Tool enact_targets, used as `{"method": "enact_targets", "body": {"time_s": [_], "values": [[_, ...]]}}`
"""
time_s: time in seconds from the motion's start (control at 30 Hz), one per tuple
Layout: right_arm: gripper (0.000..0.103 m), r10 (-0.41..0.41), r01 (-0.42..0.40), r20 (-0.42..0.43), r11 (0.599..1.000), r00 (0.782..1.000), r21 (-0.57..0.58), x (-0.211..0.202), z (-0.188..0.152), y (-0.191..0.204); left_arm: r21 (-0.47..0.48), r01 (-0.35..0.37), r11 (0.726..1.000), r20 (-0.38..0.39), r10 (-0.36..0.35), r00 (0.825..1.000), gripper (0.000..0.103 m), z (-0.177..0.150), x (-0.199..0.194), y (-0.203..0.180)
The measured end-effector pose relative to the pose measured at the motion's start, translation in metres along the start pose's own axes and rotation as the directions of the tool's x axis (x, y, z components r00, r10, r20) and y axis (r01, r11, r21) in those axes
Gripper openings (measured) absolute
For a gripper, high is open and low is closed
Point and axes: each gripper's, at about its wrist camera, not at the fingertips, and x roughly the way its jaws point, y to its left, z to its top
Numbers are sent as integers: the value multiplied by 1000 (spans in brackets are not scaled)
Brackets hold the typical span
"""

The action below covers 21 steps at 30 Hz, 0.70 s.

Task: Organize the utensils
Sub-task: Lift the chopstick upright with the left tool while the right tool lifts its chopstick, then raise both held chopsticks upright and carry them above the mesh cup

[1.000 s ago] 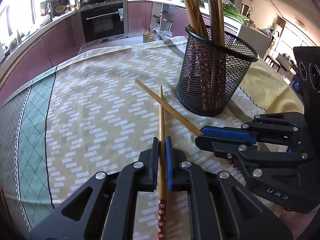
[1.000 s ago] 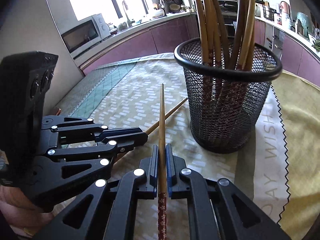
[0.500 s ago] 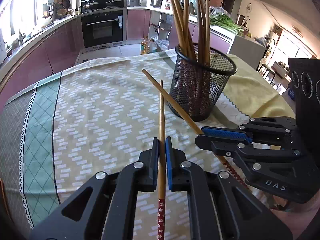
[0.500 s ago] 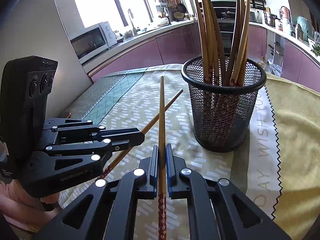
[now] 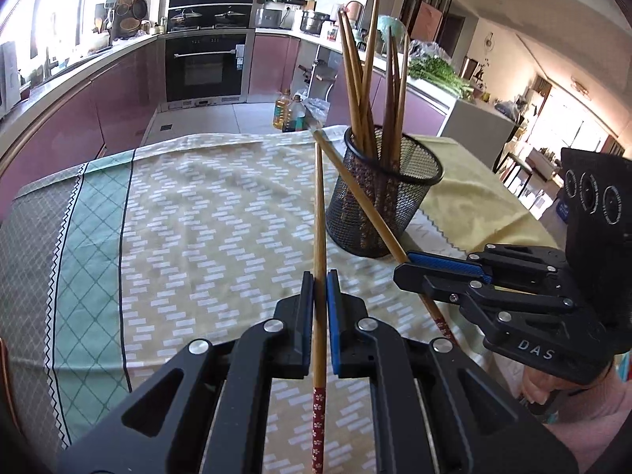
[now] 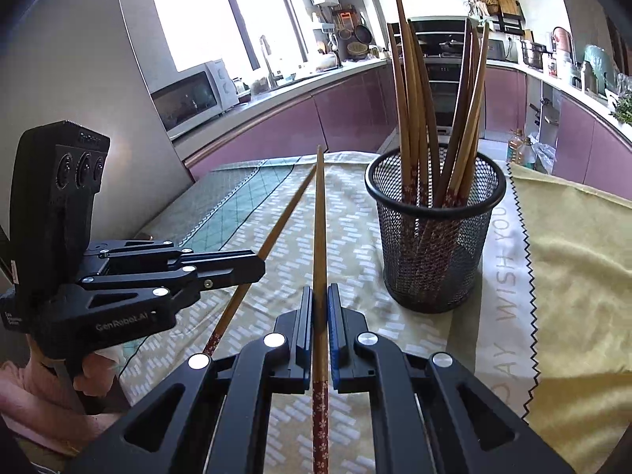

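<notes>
While the black mesh cup (image 5: 381,197) stands on the patterned tablecloth (image 5: 197,229) with a bundle of bamboo chopsticks (image 5: 371,91) leaning upright inside it, each gripper carries one more chopstick above the cloth. The left gripper (image 5: 320,288) has its jaws clamped on a left-held chopstick (image 5: 318,237), which runs straight out between the blue pads (image 5: 331,308), its red flowered end trailing back under the camera and its plain tip reaching level with the cup's rim, just left of the cup. The right gripper (image 6: 320,304) is likewise closed on a right-held chopstick (image 6: 319,229), gripped near the start of its red patterned section, tip pointing forward to the left of the cup. In the left wrist view the two sticks cross near their tips, in front of the cup's left side.
</notes>
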Motion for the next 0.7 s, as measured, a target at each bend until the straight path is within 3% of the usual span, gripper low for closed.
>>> {"method": "enact_targets", "body": {"time_s": [0.33,0.7], "values": [[6,-8,8,50,1000,999,-13,-19,2,-1,-12,70,997,44,-69,997,7,3,-26,-1],[6,-15,17,73,1000,997,-23,-30,2,1,9,76,997,75,-76,994,7,4,-39,-8]]}}
